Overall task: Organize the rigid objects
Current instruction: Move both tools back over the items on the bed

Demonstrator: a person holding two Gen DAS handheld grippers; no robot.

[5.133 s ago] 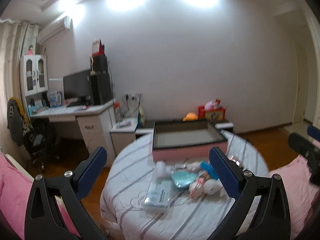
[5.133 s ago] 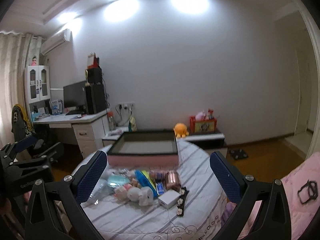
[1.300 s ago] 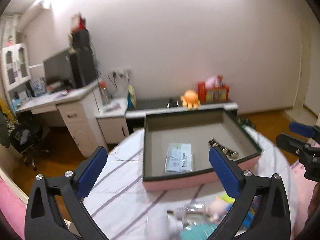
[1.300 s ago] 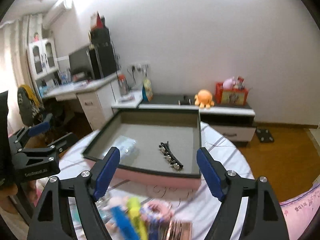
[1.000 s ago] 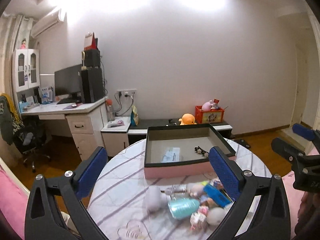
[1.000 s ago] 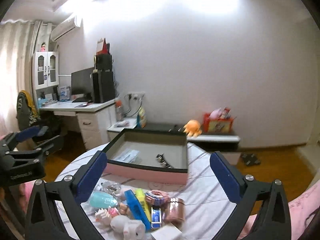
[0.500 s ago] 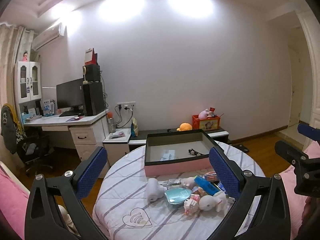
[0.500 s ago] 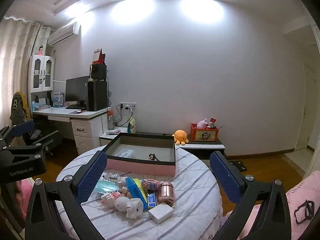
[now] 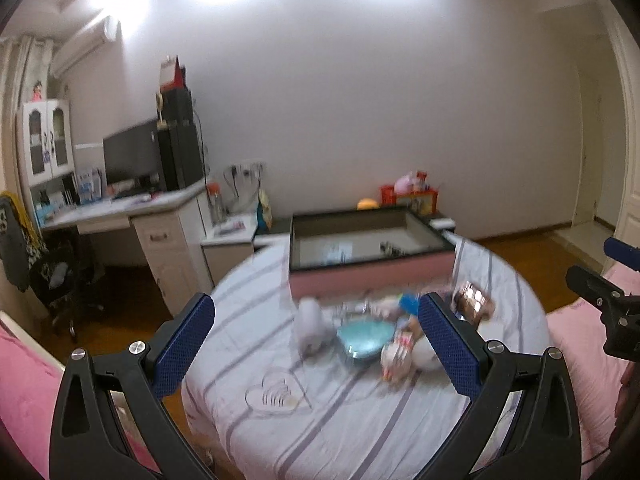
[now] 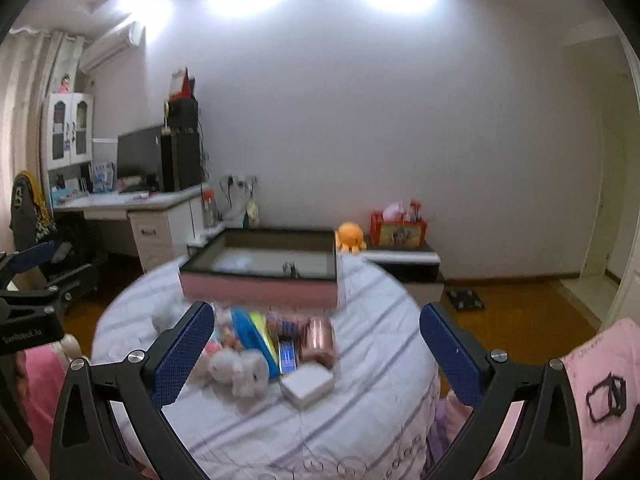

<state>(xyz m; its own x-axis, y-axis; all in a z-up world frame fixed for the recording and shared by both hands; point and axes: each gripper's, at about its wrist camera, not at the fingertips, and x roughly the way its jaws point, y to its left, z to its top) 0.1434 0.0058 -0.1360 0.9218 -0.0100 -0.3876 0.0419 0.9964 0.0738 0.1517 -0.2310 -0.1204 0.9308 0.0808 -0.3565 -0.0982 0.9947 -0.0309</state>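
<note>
A pink box [image 9: 372, 276] [image 10: 260, 286] with a dark rim stands at the far side of the round striped table [image 9: 360, 420] [image 10: 360, 420]. Inside lie a white packet [image 9: 338, 254] and a dark hair clip [image 9: 390, 249] [image 10: 290, 269]. In front of the box is a blurred heap: a teal case [image 9: 364, 338], a white bottle [image 9: 310, 326], a rose-gold case [image 9: 474, 304] [image 10: 318, 340], a blue case [image 10: 250, 334], a plush toy [image 10: 240, 370] and a white block [image 10: 306, 384]. My left gripper [image 9: 316, 344] and right gripper [image 10: 312, 352] hang open and empty above the near table.
A desk [image 9: 120, 216] with monitor and an office chair [image 9: 60, 280] stand at the left. A low cabinet [image 10: 404, 258] with an orange plush [image 10: 351, 236] and red box lines the back wall. Pink fabric [image 10: 592, 400] lies at the right, wooden floor around.
Both grippers have moved forward toward the table and tilted down slightly; the heap now looks larger and blurred by motion. Both stay open and empty.
</note>
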